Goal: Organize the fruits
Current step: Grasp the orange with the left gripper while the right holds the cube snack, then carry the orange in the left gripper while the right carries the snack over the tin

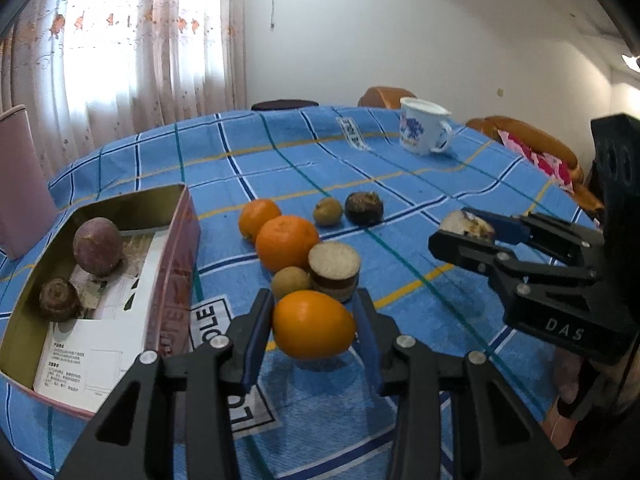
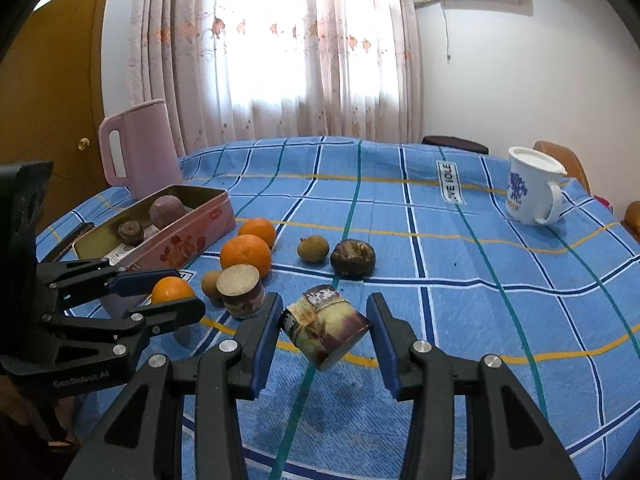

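My left gripper (image 1: 314,322) is shut on an orange fruit (image 1: 314,325) and holds it above the blue checked cloth, right of the pink tin (image 1: 182,236). The tin holds a purple round fruit (image 1: 97,246) and a brown water chestnut (image 1: 59,300). My right gripper (image 2: 324,326) is shut on a cut sugarcane piece (image 2: 326,330), held above the cloth; it also shows in the left wrist view (image 1: 466,226). On the cloth lie two oranges (image 1: 286,242), a second cut cane piece (image 1: 334,270), two small brown longans (image 1: 328,211) and a dark water chestnut (image 1: 364,208).
A white mug (image 1: 424,128) stands at the far right of the table. A pink jug (image 2: 140,148) stands behind the tin. Chairs and a sofa ring the far table edge. Curtains hang behind.
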